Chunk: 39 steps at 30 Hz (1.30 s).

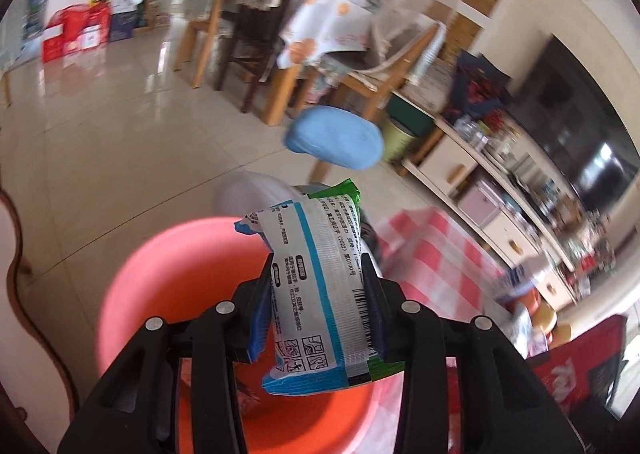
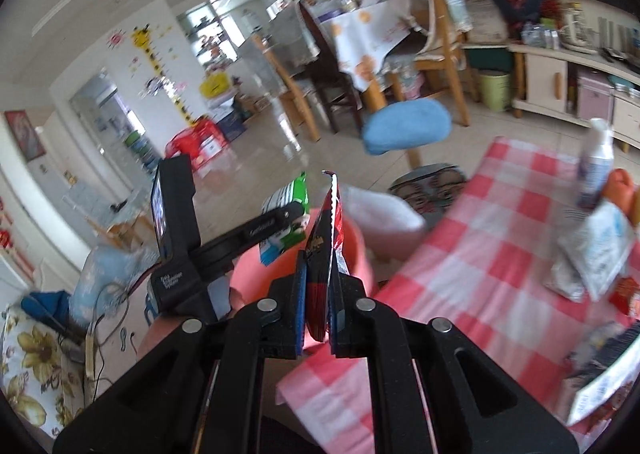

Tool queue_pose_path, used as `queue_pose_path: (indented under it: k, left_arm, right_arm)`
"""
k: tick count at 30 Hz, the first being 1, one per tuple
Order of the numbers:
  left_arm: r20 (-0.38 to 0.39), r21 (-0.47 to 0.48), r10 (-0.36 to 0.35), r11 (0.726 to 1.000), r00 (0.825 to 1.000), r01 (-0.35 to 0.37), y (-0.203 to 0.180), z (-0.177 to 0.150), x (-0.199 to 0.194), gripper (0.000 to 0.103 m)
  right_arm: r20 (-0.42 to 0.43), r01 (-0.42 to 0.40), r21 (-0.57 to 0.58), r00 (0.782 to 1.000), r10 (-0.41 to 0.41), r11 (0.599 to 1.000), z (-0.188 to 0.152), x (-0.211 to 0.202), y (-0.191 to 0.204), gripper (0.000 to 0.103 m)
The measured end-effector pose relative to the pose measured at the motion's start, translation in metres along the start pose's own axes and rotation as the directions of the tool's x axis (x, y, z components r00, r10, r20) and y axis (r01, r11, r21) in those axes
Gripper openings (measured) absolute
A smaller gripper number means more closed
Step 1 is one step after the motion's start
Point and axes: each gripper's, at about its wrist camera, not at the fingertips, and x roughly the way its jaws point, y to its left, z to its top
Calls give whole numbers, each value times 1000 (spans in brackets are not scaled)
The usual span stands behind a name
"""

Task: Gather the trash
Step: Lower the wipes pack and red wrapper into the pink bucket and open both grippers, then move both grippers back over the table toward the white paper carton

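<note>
My left gripper [image 1: 318, 294] is shut on a white, blue and green snack wrapper [image 1: 316, 286] and holds it over a pink-orange plastic bin [image 1: 160, 286]. The same gripper and wrapper [image 2: 286, 213] show in the right wrist view, above the bin [image 2: 356, 250]. My right gripper [image 2: 322, 294] is shut on a thin red and black wrapper [image 2: 324, 238], held edge-on just beside the bin's rim. More wrappers [image 2: 596, 254] lie on the red-checked tablecloth [image 2: 500, 262] to the right.
A blue round stool [image 2: 406, 125] stands beyond the bin. A white bottle [image 2: 598, 161] stands on the table's far side. Wooden chairs [image 2: 440, 33] and a dining table stand further back; a low cabinet [image 1: 500, 189] runs along the right. A floral cushion [image 2: 36, 358] lies at left.
</note>
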Motion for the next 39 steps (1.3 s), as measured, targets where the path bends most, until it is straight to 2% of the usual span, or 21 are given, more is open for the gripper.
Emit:
queue_pose_path:
  k: [7,10,11,12,13,14,15,17,21,22,28,32,39]
  left_arm:
    - [-13,-76,51,996,999,-52,36,9,5,41]
    - [-34,-92,74,993,997,-77,41,10,12,43]
    - [-35,-98,79,992,996,-82,41,10,14,49]
    - [-33,-105,82,991,996,-85,42,11,14,61]
    - [-27,-111,86,990,996,-89,42,11,14,69]
    - [-9,-116,92,989,996,-93,41,11,12,77]
    - [4,-112,89,990,996,-89,39,11,11,77]
    - [23,-94,86,992,996,-84,34,11,10,78]
    - [81,-52,76,996,994,-72,18,6,7,79]
    - [102,-35,63,998,993,-59,11,4,6,79]
    - [202,66,4,998,979,-17,-20,-7,-2,86]
    - [210,131,-63,991,976,36,-40,-12,-4,89]
    - [232,247,-42,969,972,-17,-73,-18,-12,89]
  right_arm:
    - [-59,-31,21,998,32,999,-4,59,15,10]
    - [-85,-31,37,996,34,999,-7,79,11,15]
    - [-94,-7,44,995,11,999,-8,85,10,26]
    - [-97,14,47,995,-9,999,-9,85,9,35]
    - [-90,24,46,996,-20,999,-10,83,8,49]
    - [-76,32,34,997,-29,999,-10,78,8,56]
    - [-67,47,20,997,-45,999,-11,74,8,58]
    - [-40,132,-44,990,-133,990,-12,60,9,71]
    - [-14,235,-116,971,-238,965,-16,36,1,77]
    - [-13,261,-123,964,-264,957,-18,30,-2,82]
    - [-15,346,-138,936,-351,928,-30,0,-26,83]
    - [-16,384,-161,920,-391,909,-41,-20,-37,83]
    - [18,416,-162,908,-418,895,-50,-49,-48,85]
